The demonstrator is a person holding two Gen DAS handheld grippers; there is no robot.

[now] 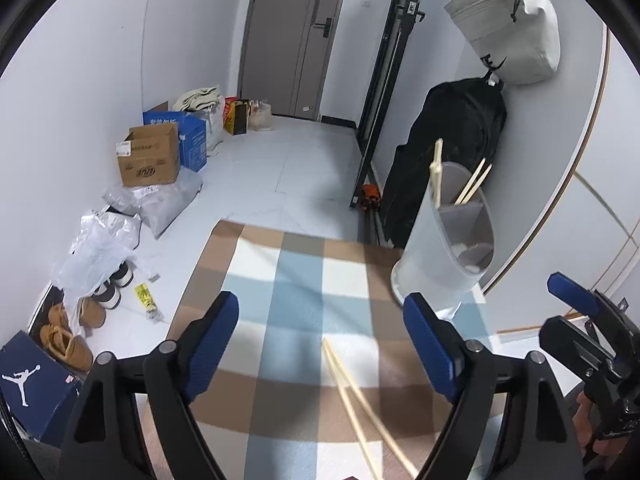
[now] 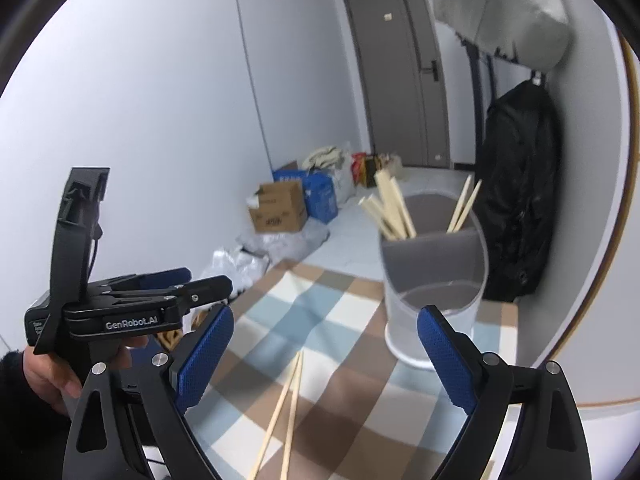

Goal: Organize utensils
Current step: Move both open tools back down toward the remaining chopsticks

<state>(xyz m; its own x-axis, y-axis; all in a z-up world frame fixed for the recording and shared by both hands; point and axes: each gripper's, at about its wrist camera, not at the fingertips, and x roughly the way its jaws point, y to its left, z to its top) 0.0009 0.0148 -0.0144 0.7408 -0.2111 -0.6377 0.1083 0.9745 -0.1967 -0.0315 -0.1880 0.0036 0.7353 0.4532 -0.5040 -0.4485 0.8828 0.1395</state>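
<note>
Both grippers hover above the checked cloth [image 1: 304, 280] with nothing between their pads: the left gripper [image 1: 320, 344] is spread wide, and so is the right gripper [image 2: 324, 354]. Two loose chopsticks [image 2: 286, 408] lie on the cloth below them, side by side and nearly touching at their far tips. The grey holder [image 2: 434, 276] stands upright at the cloth's far right corner, with chopsticks sticking out of two of its compartments (several on the left, two on the right).
</note>
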